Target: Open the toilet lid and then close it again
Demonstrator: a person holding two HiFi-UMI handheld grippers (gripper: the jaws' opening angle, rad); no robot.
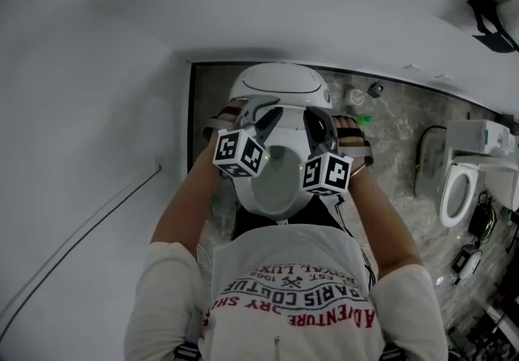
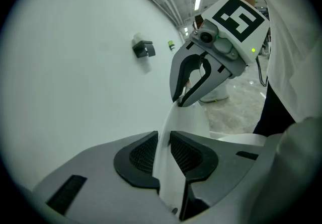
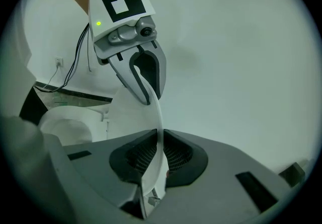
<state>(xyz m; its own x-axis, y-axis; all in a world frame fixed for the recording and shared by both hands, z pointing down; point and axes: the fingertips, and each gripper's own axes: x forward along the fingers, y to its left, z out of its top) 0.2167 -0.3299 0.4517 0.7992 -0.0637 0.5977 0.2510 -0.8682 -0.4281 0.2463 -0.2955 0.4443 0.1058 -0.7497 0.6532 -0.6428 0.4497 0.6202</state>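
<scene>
The white toilet [image 1: 280,79] stands against the wall, straight below me. Its lid [image 1: 276,177] is lifted off the bowl and stands between my two grippers. My left gripper [image 1: 261,116] reaches in from the left. In the left gripper view the lid's [image 2: 186,117] thin edge runs between the left gripper's [image 2: 163,150] pads with a gap beside it, so the jaws stand open round it. My right gripper [image 1: 323,131] is at the lid's other side. In the right gripper view the right gripper [image 3: 161,152] is shut on the lid's [image 3: 136,117] rim, its pads tight against it.
A plain white wall [image 1: 81,108] fills the left and the back. A second toilet [image 1: 462,193] stands at the right on the marbled floor [image 1: 397,140]. A cable [image 1: 81,246] runs along the left wall. The bowl [image 3: 65,127] lies open below the lid.
</scene>
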